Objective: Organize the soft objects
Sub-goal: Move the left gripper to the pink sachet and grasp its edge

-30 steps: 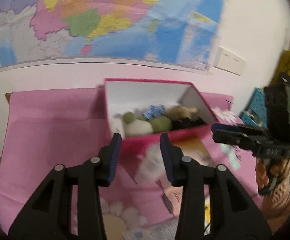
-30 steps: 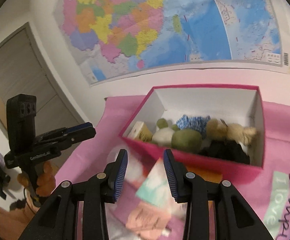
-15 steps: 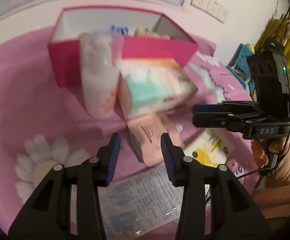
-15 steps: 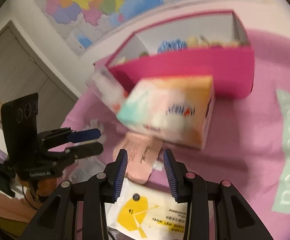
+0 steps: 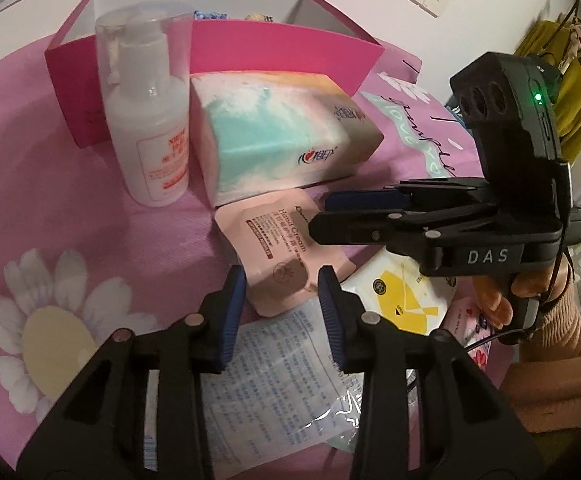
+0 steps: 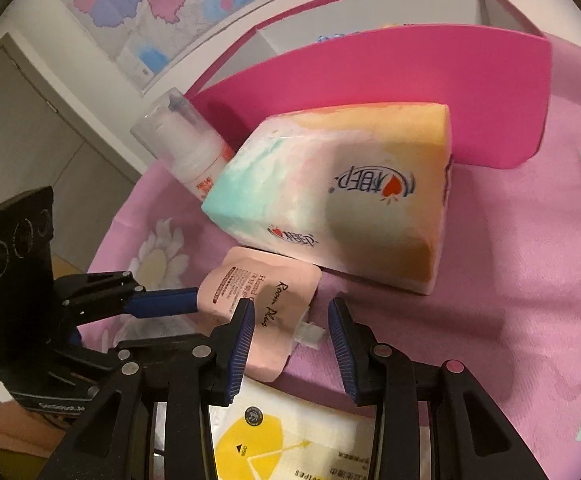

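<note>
Soft hand-cream pouch (image 5: 280, 254) just in front of the tissue pack (image 5: 278, 132).
Both hand-held grippers, left (image 5: 281, 280) and right (image 6: 290, 316), gape empty; pouch probably light, squashy, slippery — I'd pinch its flat edge.

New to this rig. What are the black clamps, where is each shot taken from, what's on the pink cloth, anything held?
The clamps are hand-held two-finger grippers, one per hand, each carrying a fisheye camera looking along its fingers. One shot is from the left gripper, the other from the right gripper; each also sees the other. On the pink cloth: a pink box, pump bottle, tissue pack, hand cream pouch, yellow wet wipes. Both grippers are open, holding nothing.
</note>
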Tool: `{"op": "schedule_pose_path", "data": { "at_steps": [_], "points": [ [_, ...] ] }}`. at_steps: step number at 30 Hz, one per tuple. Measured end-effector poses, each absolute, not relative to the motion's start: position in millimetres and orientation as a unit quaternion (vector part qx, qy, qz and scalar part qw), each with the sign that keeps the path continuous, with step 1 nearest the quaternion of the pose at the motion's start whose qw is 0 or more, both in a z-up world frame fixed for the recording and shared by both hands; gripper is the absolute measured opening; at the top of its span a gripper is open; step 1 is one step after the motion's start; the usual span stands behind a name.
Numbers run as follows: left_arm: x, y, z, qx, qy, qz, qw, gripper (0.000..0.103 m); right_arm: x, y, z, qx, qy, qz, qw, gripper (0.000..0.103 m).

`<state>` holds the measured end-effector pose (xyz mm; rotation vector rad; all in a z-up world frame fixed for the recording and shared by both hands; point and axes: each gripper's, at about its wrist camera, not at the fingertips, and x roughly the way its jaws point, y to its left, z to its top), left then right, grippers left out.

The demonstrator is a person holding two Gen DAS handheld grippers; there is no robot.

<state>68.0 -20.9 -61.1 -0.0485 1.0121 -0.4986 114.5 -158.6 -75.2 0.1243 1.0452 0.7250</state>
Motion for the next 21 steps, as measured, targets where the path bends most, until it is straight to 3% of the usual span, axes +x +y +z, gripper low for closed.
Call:
{"op": "schedule_pose_path", "data": {
  "at_steps": [9, 21],
  "points": [
    [76, -23, -66, -0.038, 0.492, -0.246, 0.835, 0.038, 117, -151, -77, 0.076, 0.487, 0.36, 0.792, 0.042],
    [66, -19, -55, -0.039, 0.478, -0.25, 0.841, 0.038, 99, -163, -64, 0.081, 0.456, 0.357, 0.811, 0.032]
  ]
}}
